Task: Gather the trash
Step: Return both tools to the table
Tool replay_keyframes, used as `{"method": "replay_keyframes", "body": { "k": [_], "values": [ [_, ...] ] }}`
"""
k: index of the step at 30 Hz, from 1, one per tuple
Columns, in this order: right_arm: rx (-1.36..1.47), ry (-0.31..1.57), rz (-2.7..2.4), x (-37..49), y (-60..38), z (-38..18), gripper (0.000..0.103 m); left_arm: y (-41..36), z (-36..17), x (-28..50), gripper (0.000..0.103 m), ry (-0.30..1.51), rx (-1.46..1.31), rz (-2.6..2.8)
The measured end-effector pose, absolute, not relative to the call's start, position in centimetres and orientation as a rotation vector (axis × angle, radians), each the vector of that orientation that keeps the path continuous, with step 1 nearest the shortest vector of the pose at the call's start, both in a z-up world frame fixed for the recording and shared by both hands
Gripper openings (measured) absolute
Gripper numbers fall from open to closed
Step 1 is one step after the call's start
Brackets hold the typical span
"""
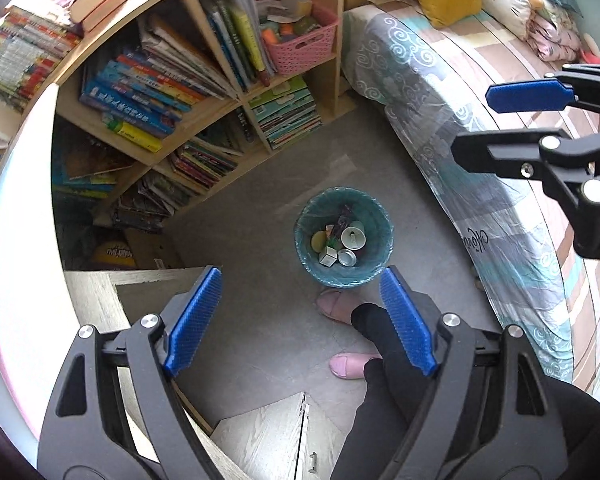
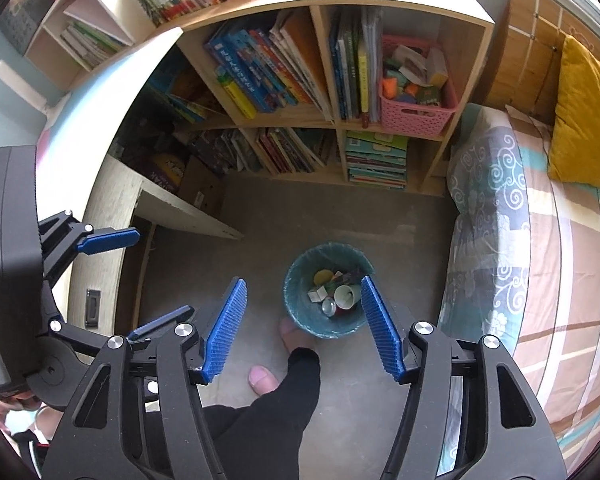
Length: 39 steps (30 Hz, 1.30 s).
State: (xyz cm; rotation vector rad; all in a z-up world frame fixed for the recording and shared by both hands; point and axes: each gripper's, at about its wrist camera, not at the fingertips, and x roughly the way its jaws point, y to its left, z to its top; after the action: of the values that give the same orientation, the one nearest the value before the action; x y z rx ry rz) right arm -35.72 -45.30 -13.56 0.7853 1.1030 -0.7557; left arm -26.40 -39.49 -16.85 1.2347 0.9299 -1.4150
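Observation:
A round bin with a teal liner point(image 1: 344, 236) stands on the grey floor and holds cans, a paper cup, a small box and other trash. It also shows in the right wrist view point(image 2: 328, 290). My left gripper point(image 1: 300, 320) is open and empty, held high above the floor just short of the bin. My right gripper point(image 2: 302, 330) is open and empty, also high above the bin. The right gripper shows at the right edge of the left wrist view point(image 1: 472, 124), and the left gripper shows at the left of the right wrist view point(image 2: 138, 276).
A wooden bookshelf point(image 2: 320, 120) full of books, with a pink basket point(image 2: 418, 100), stands behind the bin. A bed point(image 2: 540, 240) with a yellow cushion runs along the right. A wooden desk with drawers point(image 1: 268, 432) is at the left. The person's slippered feet point(image 1: 340, 336) stand beside the bin.

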Motion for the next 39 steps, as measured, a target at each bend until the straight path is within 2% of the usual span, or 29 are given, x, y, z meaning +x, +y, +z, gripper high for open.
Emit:
{"method": "replay_keyframes", "body": {
  "k": [10,14,18,39],
  "values": [
    [0.712,1.112,-0.690,-32.3,-44.7,-12.8,0.075,-38.1,-15.3,-22.8,0.079,0.953,1.139,-1.338],
    [0.658,1.122,-0.640,-30.0,-44.3,-12.2,0.080,-36.9,-14.4,-20.5,0.085,0.968,1.071,-1.281],
    [0.593,1.121,-0.576,-26.9,-44.0,-11.2,0.085,-35.5,-13.4,-17.8,0.085,0.991,0.995,-1.217],
    [0.289,1.145,-0.177,-9.5,-37.5,-8.9,0.088,-23.3,-10.7,-4.6,0.088,1.077,0.660,-0.800]
  ]
}}
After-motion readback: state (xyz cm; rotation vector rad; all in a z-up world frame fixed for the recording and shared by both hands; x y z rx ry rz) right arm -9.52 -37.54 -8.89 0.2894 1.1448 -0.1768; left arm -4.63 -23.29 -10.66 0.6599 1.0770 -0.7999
